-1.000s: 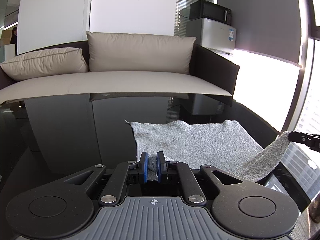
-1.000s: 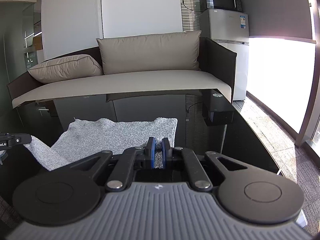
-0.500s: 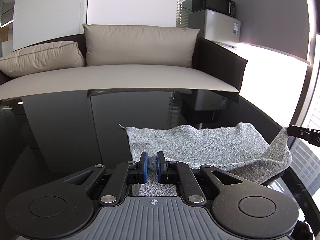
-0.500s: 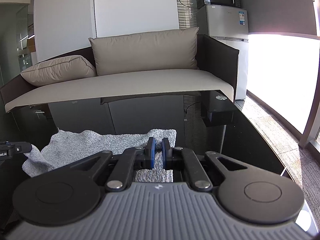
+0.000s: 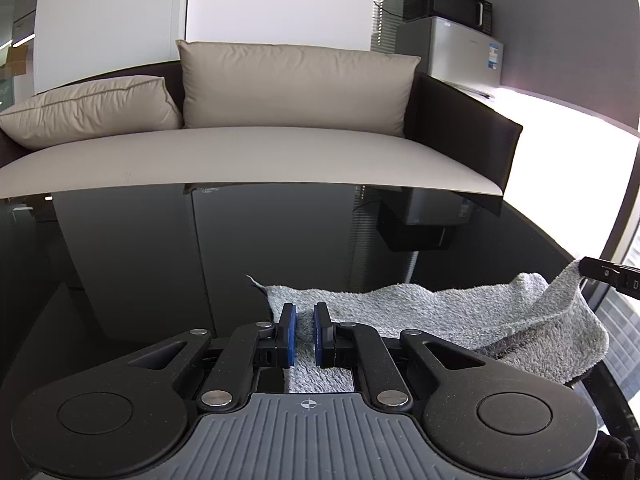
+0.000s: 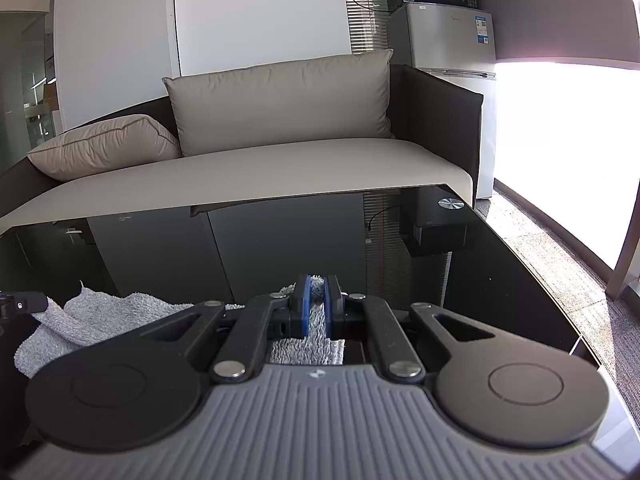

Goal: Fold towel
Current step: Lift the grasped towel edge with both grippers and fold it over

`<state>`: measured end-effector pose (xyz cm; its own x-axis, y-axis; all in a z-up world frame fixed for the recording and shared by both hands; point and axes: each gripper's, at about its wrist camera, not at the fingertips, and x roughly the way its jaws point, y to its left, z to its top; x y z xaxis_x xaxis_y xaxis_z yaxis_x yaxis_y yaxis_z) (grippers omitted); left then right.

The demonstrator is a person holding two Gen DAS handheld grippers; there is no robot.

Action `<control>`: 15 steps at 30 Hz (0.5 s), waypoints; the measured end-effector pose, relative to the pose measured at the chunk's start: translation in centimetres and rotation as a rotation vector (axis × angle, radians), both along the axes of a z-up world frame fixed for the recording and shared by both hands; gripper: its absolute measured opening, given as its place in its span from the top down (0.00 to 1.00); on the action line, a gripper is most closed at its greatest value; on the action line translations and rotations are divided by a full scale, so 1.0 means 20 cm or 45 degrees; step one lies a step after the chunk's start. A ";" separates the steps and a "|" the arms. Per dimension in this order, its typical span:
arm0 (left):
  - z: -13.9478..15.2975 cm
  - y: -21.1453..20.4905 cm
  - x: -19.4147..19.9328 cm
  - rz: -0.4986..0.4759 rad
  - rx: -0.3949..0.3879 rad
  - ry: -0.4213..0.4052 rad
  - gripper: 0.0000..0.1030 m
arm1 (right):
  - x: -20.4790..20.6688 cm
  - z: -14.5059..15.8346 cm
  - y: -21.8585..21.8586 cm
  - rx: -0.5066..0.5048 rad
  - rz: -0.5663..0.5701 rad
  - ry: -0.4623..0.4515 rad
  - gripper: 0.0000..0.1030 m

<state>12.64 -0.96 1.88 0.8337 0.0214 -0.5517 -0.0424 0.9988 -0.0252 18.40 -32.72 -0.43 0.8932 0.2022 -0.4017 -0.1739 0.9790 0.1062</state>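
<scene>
A grey terry towel (image 5: 440,316) lies on a glossy black table (image 5: 160,280), its near edge lifted and carried over the rest. My left gripper (image 5: 305,328) is shut on the towel's near left corner, with grey cloth between the blue pads. My right gripper (image 6: 316,304) is shut on the near right corner; the towel (image 6: 100,316) sags to its left. The right gripper's tip (image 5: 612,276) shows at the right edge of the left wrist view, and the left gripper's tip (image 6: 22,304) at the left edge of the right wrist view.
A beige sofa (image 5: 240,160) with two cushions stands just beyond the table's far edge. A small fridge (image 6: 444,40) with a microwave on top stands at the back right. A bright window and carpeted floor (image 6: 560,248) lie to the right of the table.
Both grippers have carried the towel's near edge forward over the far part. The visible flat towel is now shorter and a fold has formed.
</scene>
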 end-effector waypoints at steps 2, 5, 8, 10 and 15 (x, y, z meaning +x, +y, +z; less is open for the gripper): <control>0.00 0.01 0.02 0.007 -0.001 0.005 0.92 | 0.03 -0.01 0.01 -0.007 0.003 0.005 0.93; 0.01 0.01 0.05 0.014 0.000 0.003 0.92 | 0.06 -0.02 0.01 0.000 0.001 0.018 0.93; 0.01 0.01 0.07 0.018 -0.001 -0.001 0.92 | 0.09 -0.02 0.01 0.003 -0.002 0.028 0.93; 0.01 0.02 0.08 0.026 0.000 0.001 0.92 | 0.11 -0.03 0.02 -0.001 -0.005 0.032 0.93; 0.01 0.03 0.11 0.046 -0.001 0.016 0.92 | 0.14 -0.05 0.01 0.030 -0.024 0.072 0.93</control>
